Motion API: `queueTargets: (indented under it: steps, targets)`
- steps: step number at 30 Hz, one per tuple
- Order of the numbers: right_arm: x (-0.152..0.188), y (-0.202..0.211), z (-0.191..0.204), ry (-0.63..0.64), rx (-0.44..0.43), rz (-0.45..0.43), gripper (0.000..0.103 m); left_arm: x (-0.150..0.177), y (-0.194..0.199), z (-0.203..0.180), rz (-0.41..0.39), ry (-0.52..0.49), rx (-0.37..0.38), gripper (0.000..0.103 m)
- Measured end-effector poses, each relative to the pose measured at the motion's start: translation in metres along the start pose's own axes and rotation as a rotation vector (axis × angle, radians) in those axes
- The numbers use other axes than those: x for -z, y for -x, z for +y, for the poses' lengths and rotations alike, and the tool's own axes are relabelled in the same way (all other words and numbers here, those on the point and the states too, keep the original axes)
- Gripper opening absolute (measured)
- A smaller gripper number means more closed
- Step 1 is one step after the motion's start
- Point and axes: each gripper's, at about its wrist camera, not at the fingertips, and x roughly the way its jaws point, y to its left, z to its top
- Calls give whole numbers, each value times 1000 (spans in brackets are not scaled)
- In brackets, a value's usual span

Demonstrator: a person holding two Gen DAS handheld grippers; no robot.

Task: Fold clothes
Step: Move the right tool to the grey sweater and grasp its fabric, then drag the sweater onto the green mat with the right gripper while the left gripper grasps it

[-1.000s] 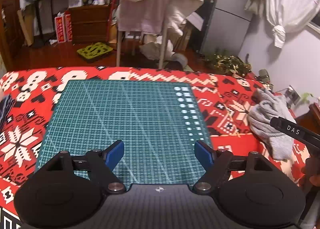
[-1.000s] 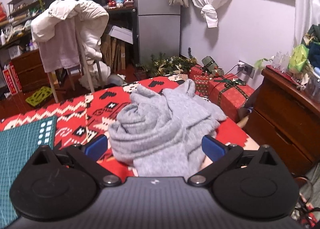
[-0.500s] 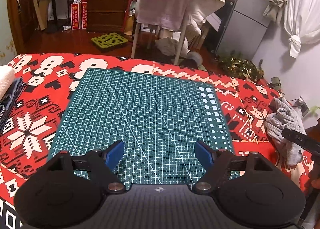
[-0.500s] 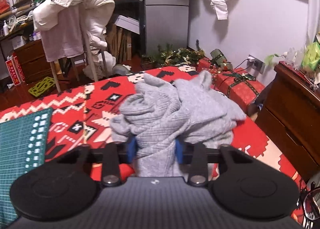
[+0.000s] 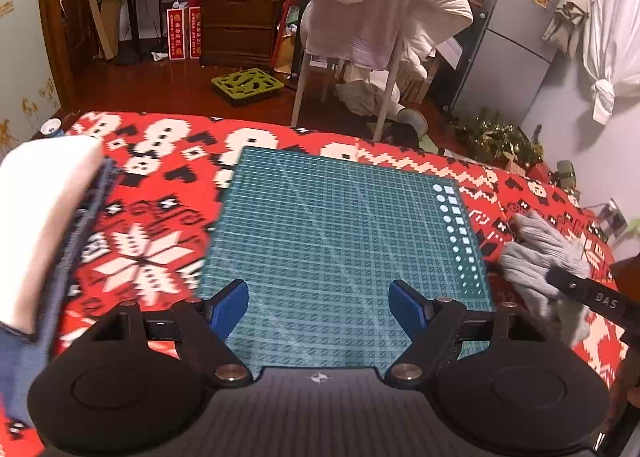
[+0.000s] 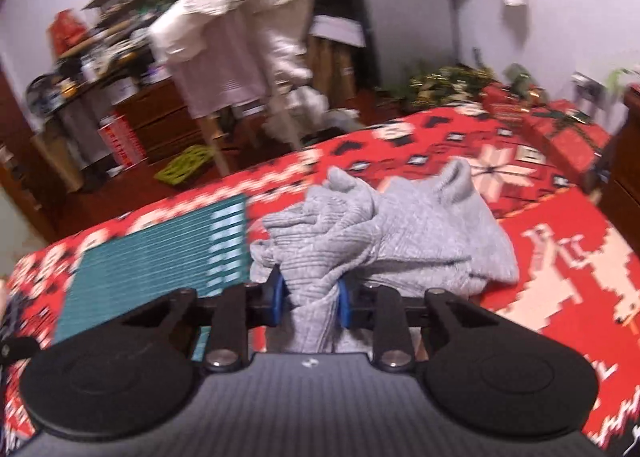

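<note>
My right gripper (image 6: 310, 299) is closing, its blue pads pinching a fold of the grey sweater (image 6: 384, 241), crumpled on the red blanket (image 6: 560, 257) just right of the green mat (image 5: 340, 241). My left gripper (image 5: 318, 303) hangs wide, empty (over the mat).

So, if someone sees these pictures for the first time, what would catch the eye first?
Probably the bright red patterned blanket that covers the whole surface, with the green cutting mat lying flat in its middle. Next comes the crumpled grey garment to the right of the mat: the right claw is closing on a bunch of it, while the left claw hangs open and empty above the mat.
</note>
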Motion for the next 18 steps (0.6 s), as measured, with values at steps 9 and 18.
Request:
queueTargets:
  steps: [9, 18]
  targets:
    - [56, 43, 96, 174, -217, 83, 26, 17, 13, 43, 22, 64, 27, 76]
    - [101, 68, 163, 332, -346, 138, 30, 17, -16, 46, 92, 117, 152, 62]
